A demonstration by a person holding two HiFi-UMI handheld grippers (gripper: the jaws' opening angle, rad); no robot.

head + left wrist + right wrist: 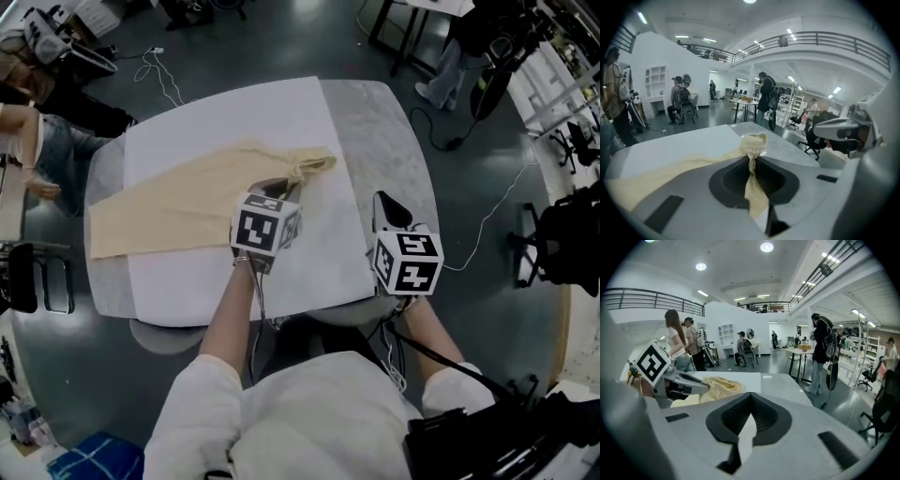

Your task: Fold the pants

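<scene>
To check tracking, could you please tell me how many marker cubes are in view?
2: one marker cube on the left gripper, above the cream pants; the other on the right gripper, at the table's front-right edge. None seems hidden.

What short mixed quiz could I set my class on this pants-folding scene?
1. True or false: the right gripper grips the pants.
2. Whose jaws pinch a bunched end of the pants? A: left gripper. B: right gripper. C: neither.
3. Fill in: most of the pants lies on a ____ sheet.

Key: 1 false (its jaws are together, with nothing between them); 2 A; 3 white.
</scene>
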